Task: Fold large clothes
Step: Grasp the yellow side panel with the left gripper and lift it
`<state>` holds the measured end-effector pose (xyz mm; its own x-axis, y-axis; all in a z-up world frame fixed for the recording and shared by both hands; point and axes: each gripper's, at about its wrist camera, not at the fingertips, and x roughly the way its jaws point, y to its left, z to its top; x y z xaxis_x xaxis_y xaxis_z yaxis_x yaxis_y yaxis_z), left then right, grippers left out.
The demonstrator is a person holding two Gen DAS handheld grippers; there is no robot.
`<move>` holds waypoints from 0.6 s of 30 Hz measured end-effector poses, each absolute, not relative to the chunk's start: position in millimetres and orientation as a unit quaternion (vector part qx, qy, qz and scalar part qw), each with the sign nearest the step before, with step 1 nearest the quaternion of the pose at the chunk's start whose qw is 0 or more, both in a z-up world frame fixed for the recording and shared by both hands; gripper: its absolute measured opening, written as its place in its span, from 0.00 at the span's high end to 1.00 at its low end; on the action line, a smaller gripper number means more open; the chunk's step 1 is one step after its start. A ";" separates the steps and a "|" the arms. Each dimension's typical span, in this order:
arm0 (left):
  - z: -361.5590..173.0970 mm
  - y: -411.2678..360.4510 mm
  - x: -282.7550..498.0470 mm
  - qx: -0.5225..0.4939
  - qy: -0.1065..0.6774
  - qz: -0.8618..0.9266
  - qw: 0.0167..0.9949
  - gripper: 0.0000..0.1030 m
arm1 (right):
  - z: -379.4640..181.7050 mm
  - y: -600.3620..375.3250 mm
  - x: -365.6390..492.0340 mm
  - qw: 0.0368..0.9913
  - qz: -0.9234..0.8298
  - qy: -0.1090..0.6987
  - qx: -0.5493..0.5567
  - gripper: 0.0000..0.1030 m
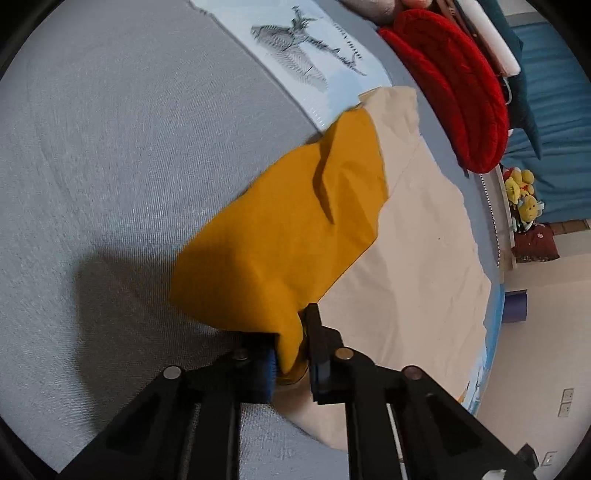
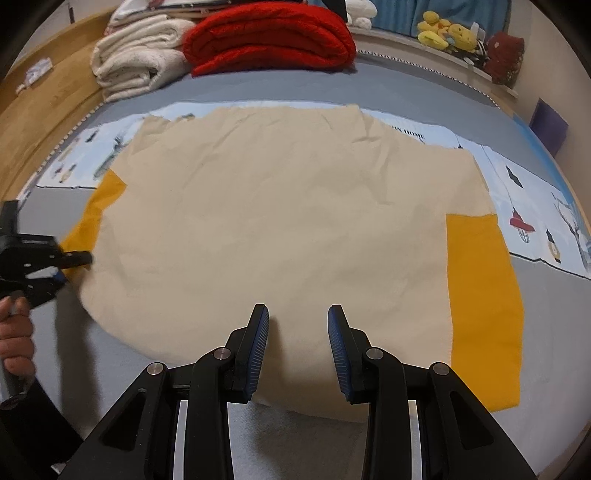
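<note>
A large cream garment [image 2: 280, 221] with mustard-yellow sleeves lies spread flat on the grey bed. My left gripper [image 1: 291, 339] is shut on the end of the left yellow sleeve [image 1: 280, 221], which rises off the bed and drapes over one finger. From the right wrist view the same left gripper [image 2: 74, 266] sits at the garment's left edge, held by a hand [image 2: 14, 332]. My right gripper [image 2: 297, 310] stands open over the garment's near hem with nothing between its fingers. The right yellow sleeve [image 2: 484, 302] lies flat.
A folded red blanket [image 2: 269, 37] and white folded towels [image 2: 140, 62] are stacked at the far side of the bed. Yellow plush toys [image 2: 447, 33] sit on a ledge behind. A printed sheet strip [image 2: 535, 206] runs under the garment. A wooden bed frame [image 2: 44, 110] borders the left.
</note>
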<state>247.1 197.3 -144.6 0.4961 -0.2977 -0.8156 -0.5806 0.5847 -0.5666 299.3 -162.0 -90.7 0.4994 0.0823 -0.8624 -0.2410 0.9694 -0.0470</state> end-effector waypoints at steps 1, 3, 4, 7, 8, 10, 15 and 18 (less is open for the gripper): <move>-140.8 196.4 247.1 -0.441 0.489 0.094 0.747 0.93 | -94.3 -161.4 302.6 0.859 0.089 0.497 -0.081 0.66; -134.0 195.2 244.1 -0.436 0.480 0.089 0.756 0.94 | -103.6 -159.6 310.9 0.852 0.080 0.511 -0.081 0.66; -129.4 194.2 244.0 -0.434 0.474 0.084 0.761 0.95 | -108.4 -158.3 314.4 0.849 0.075 0.516 -0.083 0.66; -113.5 188.3 245.2 -0.416 0.461 0.067 0.781 0.95 | -129.6 -152.5 326.8 0.833 0.063 0.540 -0.106 0.66; -106.7 185.2 245.5 -0.408 0.455 0.058 0.789 0.95 | -137.7 -151.0 330.7 0.826 0.061 0.549 -0.113 0.66; -94.3 178.9 246.3 -0.392 0.443 0.041 0.805 0.96 | -148.4 -149.7 337.1 0.818 0.060 0.558 -0.122 0.66; -78.5 168.1 251.4 -0.364 0.426 0.021 0.828 0.96 | -148.6 -153.6 343.9 0.816 0.068 0.562 -0.115 0.66; -75.5 161.4 250.5 -0.356 0.420 0.019 0.834 0.96 | -128.6 -159.7 339.3 0.833 0.070 0.538 -0.105 0.66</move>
